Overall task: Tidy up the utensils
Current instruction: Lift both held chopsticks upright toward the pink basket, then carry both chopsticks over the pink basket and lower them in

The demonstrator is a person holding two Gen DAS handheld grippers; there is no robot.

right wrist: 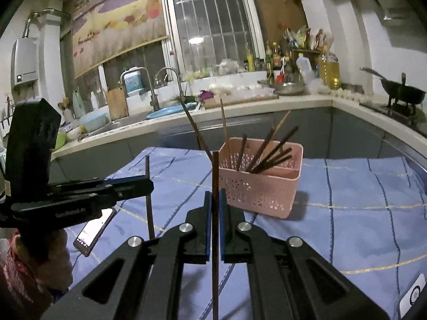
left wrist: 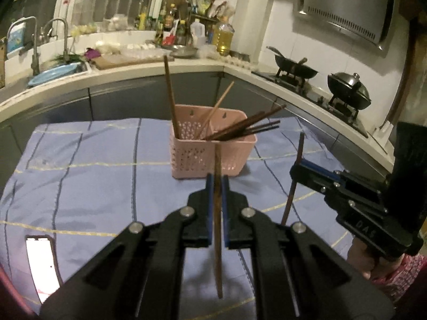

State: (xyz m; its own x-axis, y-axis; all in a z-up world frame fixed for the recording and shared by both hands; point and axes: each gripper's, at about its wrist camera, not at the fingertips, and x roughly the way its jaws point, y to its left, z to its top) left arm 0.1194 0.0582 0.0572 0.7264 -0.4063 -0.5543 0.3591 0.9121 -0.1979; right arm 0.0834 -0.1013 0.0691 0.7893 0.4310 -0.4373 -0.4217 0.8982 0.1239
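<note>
Holding one chopstick [left wrist: 218, 213] upright in my left tongs [left wrist: 217, 186] and another chopstick [right wrist: 215, 226] in my right tongs [right wrist: 215, 200], both clamped mid-shaft above the surface [left wrist: 93, 173]. Risk: pinched sticks could pivot, miss the pink basket [left wrist: 210, 154] or knock the chopsticks already leaning inside it.

A table [left wrist: 93, 165] stands in front of a corner counter [left wrist: 149, 73]. A basket [left wrist: 210, 154] is set on the table toward its far side, with several chopsticks [left wrist: 248, 126] leaning inside it. Nearer than the basket, a chopstick [left wrist: 218, 213] is held upright in the left gripper [left wrist: 217, 186]. To its right, another chopstick [left wrist: 293, 184] is held upright in the right gripper [left wrist: 295, 170]. A phone [left wrist: 41, 266] lies on the table at the near left. Behind, a sink [left wrist: 53, 72] is set at the left of the counter and a wok [left wrist: 296, 68] at the right.
</note>
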